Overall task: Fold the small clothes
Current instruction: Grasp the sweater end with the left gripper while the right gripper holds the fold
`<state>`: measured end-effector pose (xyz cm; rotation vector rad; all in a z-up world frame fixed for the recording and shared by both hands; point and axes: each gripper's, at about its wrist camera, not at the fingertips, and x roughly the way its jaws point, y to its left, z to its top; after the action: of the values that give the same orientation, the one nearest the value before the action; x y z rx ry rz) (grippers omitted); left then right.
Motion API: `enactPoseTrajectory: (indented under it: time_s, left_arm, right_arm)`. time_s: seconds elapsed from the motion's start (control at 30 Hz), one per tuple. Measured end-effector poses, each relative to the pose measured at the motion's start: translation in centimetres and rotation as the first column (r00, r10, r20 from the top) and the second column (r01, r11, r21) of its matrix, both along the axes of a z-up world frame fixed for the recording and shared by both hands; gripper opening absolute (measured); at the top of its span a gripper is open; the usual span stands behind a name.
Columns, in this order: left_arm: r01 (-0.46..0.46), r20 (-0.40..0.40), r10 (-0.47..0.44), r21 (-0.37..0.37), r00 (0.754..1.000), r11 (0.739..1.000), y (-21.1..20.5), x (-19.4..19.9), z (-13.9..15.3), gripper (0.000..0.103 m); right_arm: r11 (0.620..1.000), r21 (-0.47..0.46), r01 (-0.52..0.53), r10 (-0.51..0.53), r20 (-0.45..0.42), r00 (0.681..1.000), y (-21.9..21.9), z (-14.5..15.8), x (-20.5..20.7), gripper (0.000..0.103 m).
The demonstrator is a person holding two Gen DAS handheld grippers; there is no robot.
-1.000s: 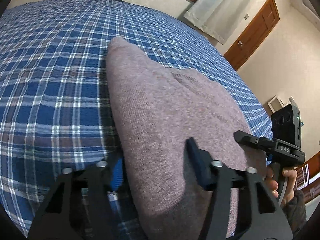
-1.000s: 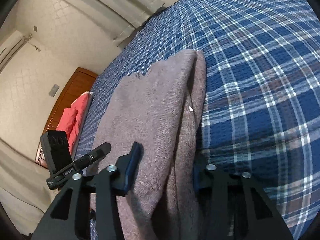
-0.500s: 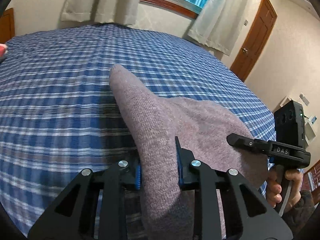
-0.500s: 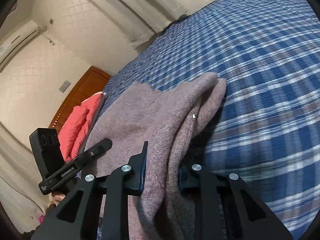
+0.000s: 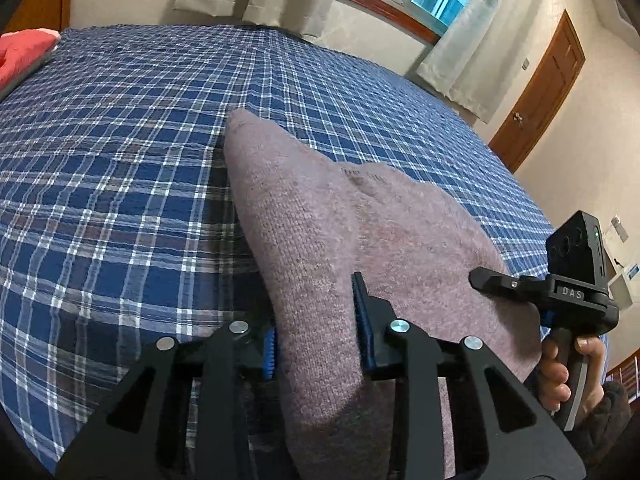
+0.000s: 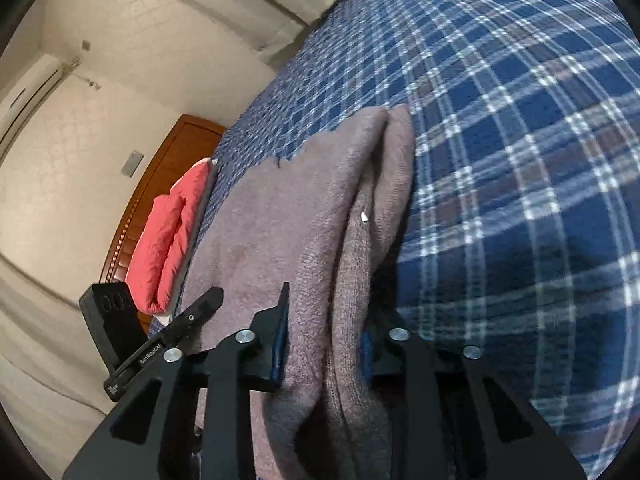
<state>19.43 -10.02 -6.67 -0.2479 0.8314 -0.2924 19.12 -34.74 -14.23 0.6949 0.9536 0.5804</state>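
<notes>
The mauve sweater [image 5: 360,240] lies on the plaid bed [image 5: 120,160], its near edge lifted. The left tongs [image 5: 316,340] pinch one near corner of the sweater; the right tongs [image 6: 324,344] clamp its layered edge alongside.

Both wrist views skim low (perhaps converging) over one sweater [image 5: 360,240].
</notes>
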Motion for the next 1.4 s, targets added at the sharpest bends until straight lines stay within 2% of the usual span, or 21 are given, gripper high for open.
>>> enactPoseTrajectory:
  time_s: [0.13, 0.2, 0.33, 0.4, 0.47, 0.5, 0.53, 0.57, 0.6, 0.63, 0.7, 0.8, 0.97, 1.07, 1.17, 1.27, 1.33, 1.4]
  left_arm:
    - [-0.017, -0.007, 0.017, 0.006, 1.0, 1.0, 0.3, -1.0, 0.2, 0.052]
    - [-0.019, -0.013, 0.019, -0.004, 1.0, 1.0, 0.7, -1.6, 0.3, 0.057]
    - [-0.017, -0.04, 0.016, -0.044, 0.999, 0.999, 1.2, -3.3, 0.0, 0.071]
    - [-0.019, -0.063, 0.014, -0.076, 0.998, 0.997, 1.4, -4.1, -0.6, 0.073]
    - [-0.025, -0.073, 0.017, -0.112, 0.997, 0.993, 1.6, -4.5, -1.3, 0.073]
    - [-0.03, -0.067, 0.022, -0.118, 0.998, 0.993, 1.6, -4.8, -1.5, 0.073]
    - [-0.031, -0.061, 0.024, -0.117, 0.998, 0.993, 1.5, -4.9, -1.5, 0.068]
    - [-0.021, -0.056, 0.014, -0.117, 0.998, 0.993, 1.2, -4.9, -1.6, 0.061]
    - [-0.009, -0.056, 0.002, -0.12, 0.998, 0.993, 1.0, -4.9, -1.5, 0.048]
    - [0.004, -0.056, -0.011, -0.126, 0.998, 0.992, 0.7, -4.9, -1.4, 0.042]
    - [0.008, -0.05, -0.013, -0.096, 0.999, 0.995, 0.3, -4.8, -0.8, 0.034]
    - [0.028, -0.043, -0.032, -0.093, 0.999, 0.995, 0.1, -4.9, 0.5, 0.027]
    - [0.041, -0.061, -0.05, -0.153, 0.997, 0.987, 0.7, -6.5, 1.9, 0.026]
    - [0.062, -0.065, -0.071, -0.137, 0.995, 0.989, 0.9, -8.9, 1.2, 0.026]
    - [0.05, -0.072, -0.058, -0.101, 0.996, 0.994, 1.0, -10.5, -0.9, 0.027]
    - [0.04, -0.054, -0.048, -0.143, 0.997, 0.989, 1.8, -10.8, -1.5, 0.032]
    - [0.024, -0.057, -0.033, -0.144, 0.998, 0.989, 2.2, -10.8, -1.4, 0.041]
    - [0.009, -0.033, -0.013, -0.114, 0.999, 0.993, 2.4, -11.2, -0.8, 0.05]
  right_arm:
    - [1.0, 0.003, -0.006, 0.006, 0.006, 1.0, -0.5, 0.5, -1.6, 0.054]
    - [1.0, -0.017, -0.013, 0.014, 0.018, 1.0, -0.4, 0.7, -2.6, 0.063]
    - [0.992, -0.125, -0.023, 0.029, 0.048, 0.998, 0.1, 1.1, -5.1, 0.069]
    - [0.986, -0.167, -0.011, 0.02, 0.051, 0.998, 0.1, 1.0, -5.9, 0.069]
    - [0.986, -0.166, 0.001, 0.009, 0.057, 0.998, -0.2, 0.6, -6.4, 0.069]
    - [0.987, -0.164, 0.002, 0.007, 0.056, 0.998, -0.2, 0.5, -6.6, 0.069]
    - [0.985, -0.171, 0.002, 0.007, 0.053, 0.999, -0.1, 0.6, -6.7, 0.068]
    - [0.984, -0.176, 0.0, 0.008, 0.046, 0.999, -0.1, 0.6, -6.7, 0.063]
    - [0.984, -0.179, -0.006, 0.012, 0.035, 0.999, 0.1, 0.5, -6.8, 0.052]
    - [0.984, -0.175, -0.018, 0.021, 0.015, 1.0, 0.5, 0.4, -6.4, 0.046]
    - [0.987, -0.16, -0.033, 0.031, -0.015, 0.999, 0.6, 0.0, -6.2, 0.026]
    - [0.996, -0.081, -0.025, 0.022, -0.028, 0.999, -0.2, 0.1, -6.4, 0.017]
    - [0.997, 0.042, -0.057, 0.059, -0.037, 0.998, -1.7, 0.8, -8.9, 0.015]
    - [0.995, 0.07, -0.069, 0.074, -0.064, 0.995, -2.9, -0.5, -11.2, 0.014]
    - [0.995, 0.081, -0.05, 0.057, -0.089, 0.994, -3.7, -2.2, -12.0, 0.014]
    - [0.993, 0.113, -0.041, 0.05, -0.081, 0.995, -4.0, -2.1, -12.0, 0.015]
    - [0.996, 0.071, -0.048, 0.054, -0.082, 0.995, -3.9, -1.7, -12.2, 0.018]
    - [0.999, 0.03, -0.04, 0.042, -0.068, 0.997, -3.5, -0.7, -11.6, 0.027]
